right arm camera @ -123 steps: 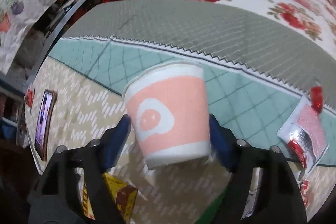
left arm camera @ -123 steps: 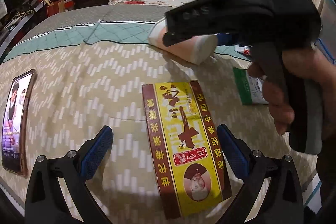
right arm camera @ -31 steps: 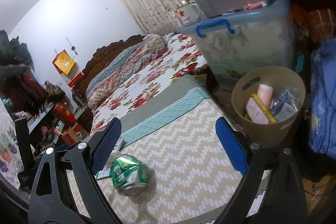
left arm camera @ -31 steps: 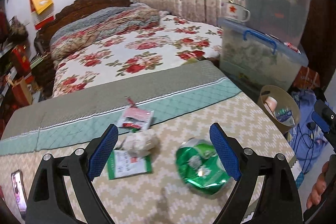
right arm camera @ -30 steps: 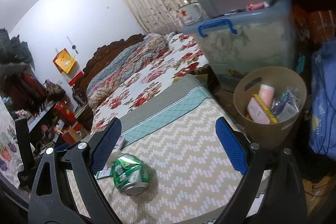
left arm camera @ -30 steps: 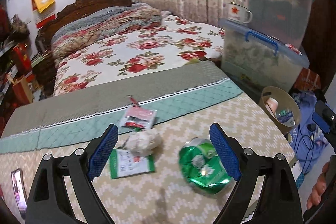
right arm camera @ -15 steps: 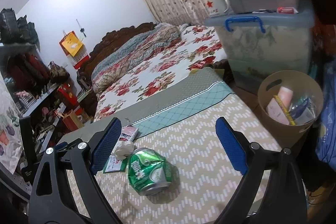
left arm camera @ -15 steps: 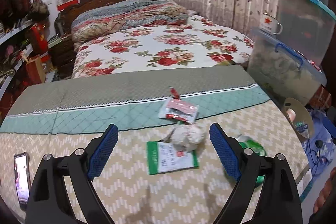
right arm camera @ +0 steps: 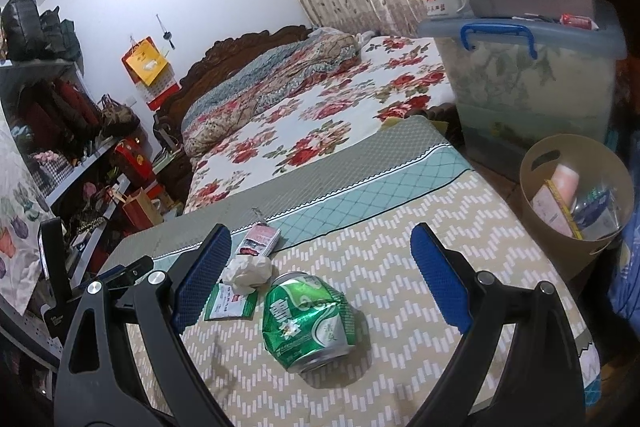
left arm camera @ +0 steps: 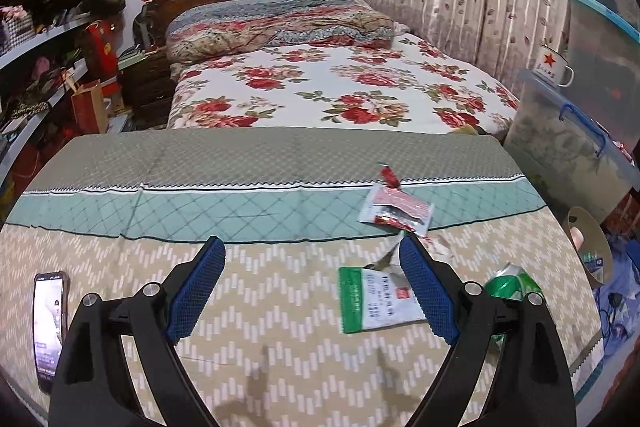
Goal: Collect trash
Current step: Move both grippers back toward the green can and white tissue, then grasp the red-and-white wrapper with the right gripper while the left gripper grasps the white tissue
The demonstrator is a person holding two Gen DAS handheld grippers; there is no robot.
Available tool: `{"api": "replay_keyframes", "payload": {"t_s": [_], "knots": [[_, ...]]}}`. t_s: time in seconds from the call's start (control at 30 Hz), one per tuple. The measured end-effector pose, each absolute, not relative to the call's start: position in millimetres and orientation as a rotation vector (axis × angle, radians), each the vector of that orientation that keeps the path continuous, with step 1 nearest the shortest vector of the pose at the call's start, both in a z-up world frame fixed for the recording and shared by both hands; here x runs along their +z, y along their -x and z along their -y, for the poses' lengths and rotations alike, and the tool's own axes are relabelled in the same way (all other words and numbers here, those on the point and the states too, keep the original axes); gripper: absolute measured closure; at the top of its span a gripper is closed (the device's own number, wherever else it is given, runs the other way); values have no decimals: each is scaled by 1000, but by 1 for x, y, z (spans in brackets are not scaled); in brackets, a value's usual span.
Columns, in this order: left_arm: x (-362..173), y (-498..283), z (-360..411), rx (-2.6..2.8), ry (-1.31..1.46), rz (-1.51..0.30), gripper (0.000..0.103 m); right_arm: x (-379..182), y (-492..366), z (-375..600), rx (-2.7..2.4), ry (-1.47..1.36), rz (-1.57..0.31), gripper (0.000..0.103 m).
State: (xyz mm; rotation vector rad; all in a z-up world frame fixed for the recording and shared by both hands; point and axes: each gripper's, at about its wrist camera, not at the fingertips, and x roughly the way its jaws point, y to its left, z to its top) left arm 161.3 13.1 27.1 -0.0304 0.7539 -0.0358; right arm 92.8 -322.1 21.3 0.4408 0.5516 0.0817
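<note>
A crushed green can (right arm camera: 307,319) lies on the patterned table cover, between and just beyond the wide-apart fingers of my right gripper (right arm camera: 320,283), which is open and empty. Left of it sit a crumpled white paper ball (right arm camera: 250,273), a green-and-white sachet (right arm camera: 230,303) and a red-and-silver wrapper (right arm camera: 262,239). In the left wrist view my left gripper (left arm camera: 312,291) is open and empty above the cover; the sachet (left arm camera: 372,301) lies by its right finger, the wrapper (left arm camera: 396,209) beyond, the can (left arm camera: 510,285) partly hidden behind that finger.
A tan bin (right arm camera: 576,195) with a pink cup and packaging inside stands on the floor off the table's right edge. A phone (left arm camera: 48,323) lies at the table's left. Beyond are a floral bed (left arm camera: 328,87), stacked plastic storage boxes (right arm camera: 532,75) and shelves (left arm camera: 36,67).
The left gripper has swung left across the table, so the trash now sits at its right finger. The right gripper turned from the bin toward the can, which now looks nearer.
</note>
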Motion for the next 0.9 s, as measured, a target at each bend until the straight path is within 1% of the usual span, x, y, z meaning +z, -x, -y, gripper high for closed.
{"api": "replay_keyframes", "payload": {"t_s": [0.2, 0.4, 0.47, 0.53, 0.6, 0.73, 0.77, 0.8, 0.83, 0.9], "knots": [[18, -166, -35, -4, 51, -765, 18, 21, -101, 310, 98, -419, -578, 12], [-2, -173, -71, 41, 126, -818, 18, 20, -143, 290, 241, -390, -686, 13], [-6, -173, -79, 45, 153, -828, 18, 17, -173, 278, 290, -353, -749, 17], [-8, -172, -83, 46, 155, -828, 18, 6, -215, 265, 334, -333, -852, 27], [-9, -170, -85, 44, 143, -824, 18, -11, -260, 250, 354, -317, -975, 33], [-11, -168, -89, 41, 118, -822, 18, -34, -320, 213, 356, -192, -1113, 31], [-12, -168, -92, 44, 110, -823, 18, -40, -329, 207, 349, -163, -1135, 29], [-13, -168, -95, 49, 104, -825, 18, -46, -338, 199, 349, -137, -1159, 23], [-14, -167, -99, 56, 100, -829, 18, -55, -347, 189, 357, -107, -1188, 19], [-16, -168, -107, 65, 102, -839, 18, -70, -356, 174, 361, -52, -1231, 17]]}}
